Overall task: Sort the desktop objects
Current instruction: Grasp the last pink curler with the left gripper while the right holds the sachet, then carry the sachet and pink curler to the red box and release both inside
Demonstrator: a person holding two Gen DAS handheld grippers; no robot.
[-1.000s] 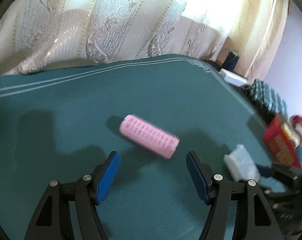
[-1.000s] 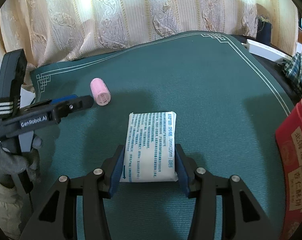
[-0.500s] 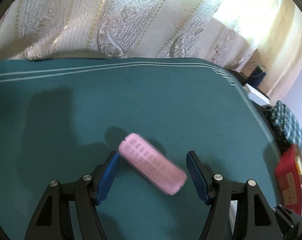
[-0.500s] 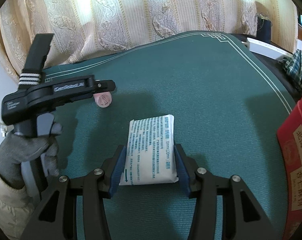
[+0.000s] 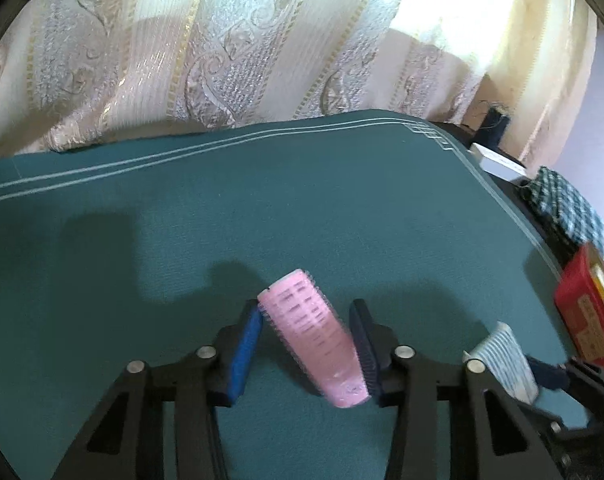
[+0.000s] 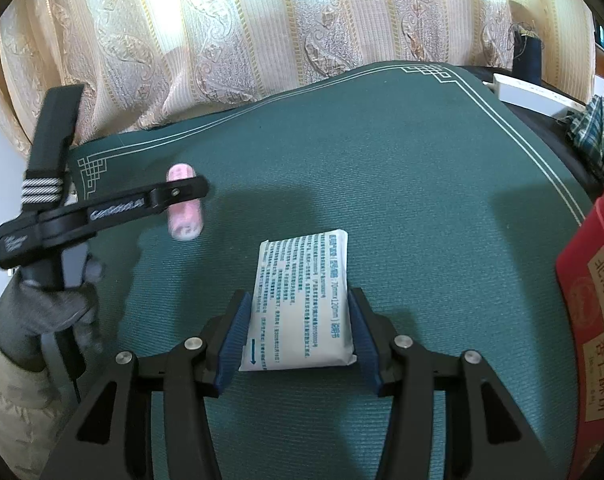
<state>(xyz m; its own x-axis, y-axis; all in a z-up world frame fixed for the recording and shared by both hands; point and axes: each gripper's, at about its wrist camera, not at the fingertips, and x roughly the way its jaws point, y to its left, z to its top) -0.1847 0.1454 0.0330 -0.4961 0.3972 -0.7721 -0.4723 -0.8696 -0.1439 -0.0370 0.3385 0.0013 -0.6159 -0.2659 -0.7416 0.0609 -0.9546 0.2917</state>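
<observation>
Patterned curtains (image 6: 262,40) hang behind a green tabletop (image 6: 382,160) edged with white lines. At my right sits a red box (image 6: 594,340), a checked cloth (image 6: 602,136) beyond it. My right gripper (image 6: 298,336) has its jaws clamped on a white printed packet (image 6: 302,300) lying on the tabletop. My left gripper (image 5: 310,344) is closing its jaws on a pink hair roller (image 5: 314,336), which sits tilted between the blue pads, touching both. A gloved hand (image 6: 50,304) grips the left handle.
</observation>
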